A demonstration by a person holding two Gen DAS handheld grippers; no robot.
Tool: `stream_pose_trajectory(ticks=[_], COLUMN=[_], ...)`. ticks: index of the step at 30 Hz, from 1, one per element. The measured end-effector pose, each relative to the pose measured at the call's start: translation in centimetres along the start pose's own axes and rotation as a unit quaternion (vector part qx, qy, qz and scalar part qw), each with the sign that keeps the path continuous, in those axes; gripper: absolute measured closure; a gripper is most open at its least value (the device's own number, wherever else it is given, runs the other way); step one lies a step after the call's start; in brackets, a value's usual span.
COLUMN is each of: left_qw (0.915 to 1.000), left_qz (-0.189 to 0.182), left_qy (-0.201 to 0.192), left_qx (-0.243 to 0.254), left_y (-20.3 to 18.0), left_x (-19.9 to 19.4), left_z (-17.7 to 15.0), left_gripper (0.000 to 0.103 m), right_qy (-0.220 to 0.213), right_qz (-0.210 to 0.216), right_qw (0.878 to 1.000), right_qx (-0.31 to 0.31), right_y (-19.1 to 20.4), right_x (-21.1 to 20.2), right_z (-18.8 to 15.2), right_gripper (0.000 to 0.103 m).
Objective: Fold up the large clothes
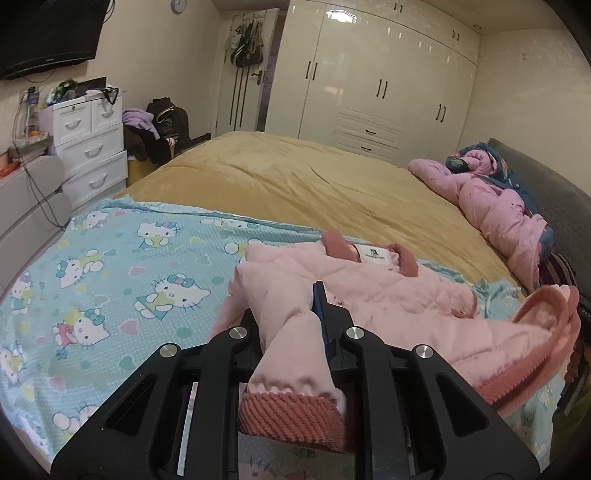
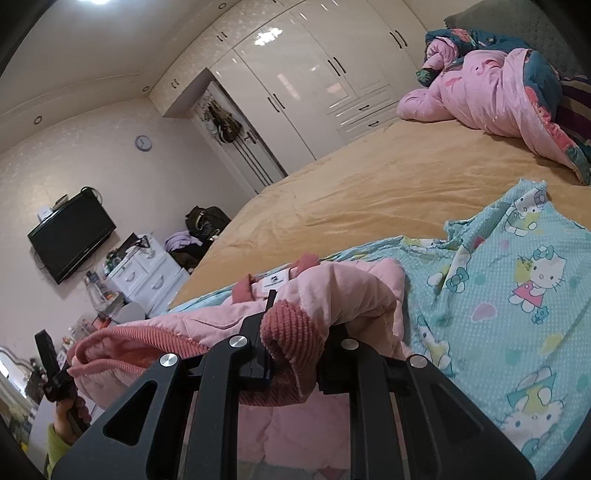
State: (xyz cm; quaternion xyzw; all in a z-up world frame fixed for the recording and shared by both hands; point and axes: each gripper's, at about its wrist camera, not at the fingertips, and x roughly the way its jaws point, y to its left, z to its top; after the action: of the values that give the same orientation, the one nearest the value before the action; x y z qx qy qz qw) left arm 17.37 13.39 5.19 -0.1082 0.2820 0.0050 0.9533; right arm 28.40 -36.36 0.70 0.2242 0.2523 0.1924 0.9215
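Note:
A pink padded jacket [image 1: 388, 288] with darker ribbed cuffs and collar lies on a turquoise cartoon-cat sheet [image 1: 110, 277] on the bed. My left gripper [image 1: 291, 314] is shut on one sleeve [image 1: 291, 354]; its ribbed cuff [image 1: 291, 417] hangs toward the camera between the jaws. In the right wrist view my right gripper [image 2: 295, 332] is shut on the other sleeve [image 2: 354, 295], with its ribbed cuff [image 2: 291, 332] bunched between the jaws. The jacket body [image 2: 192, 325] stretches to the left. The left gripper [image 2: 51, 365] shows there at far left, held by a hand.
The mustard bedspread [image 1: 295, 177] lies beyond the sheet. A bunched pink quilt [image 1: 491, 206] lies by the headboard. White wardrobes [image 1: 369, 81], a white drawer chest [image 1: 88, 147], a wall TV [image 1: 48, 33] and a pile of bags and clothes [image 1: 159, 129] stand around the room.

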Motion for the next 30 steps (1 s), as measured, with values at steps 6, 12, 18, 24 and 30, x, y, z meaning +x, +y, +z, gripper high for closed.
stream_pose_trajectory(ticks=[6,12,18,24,30], left_qw=[1.0000,0.9997,0.9989,0.9981,0.9974], left_qz=[0.000,-0.004,-0.006,0.010,0.009], left_qy=[-0.001,0.004,0.007,0.002,0.008], left_qx=[-0.008,-0.023,-0.046,-0.060,-0.071], left_y=[0.6,1.6,2.5,2.3,2.9], left_x=[1.7,3.5,5.6,8.3,10.5], left_z=[0.3,1.0,1.5,1.2,1.2], left_gripper=[0.091,0.090,0.088,0.088,0.087], right_qy=[0.002,0.003,0.016,0.034,0.045], right_qz=[-0.015,-0.035,-0.051,-0.079,-0.097], right_qw=[1.000,0.999,0.999,0.996,0.994], right_qx=[-0.001,0.000,0.006,0.015,0.021], right_y=[-0.2,-0.7,-1.5,-2.4,-2.9], right_x=[2.5,5.1,7.9,11.1,13.7], right_z=[0.7,1.6,2.3,2.6,2.4], right_gripper=[0.088,0.088,0.088,0.088,0.088])
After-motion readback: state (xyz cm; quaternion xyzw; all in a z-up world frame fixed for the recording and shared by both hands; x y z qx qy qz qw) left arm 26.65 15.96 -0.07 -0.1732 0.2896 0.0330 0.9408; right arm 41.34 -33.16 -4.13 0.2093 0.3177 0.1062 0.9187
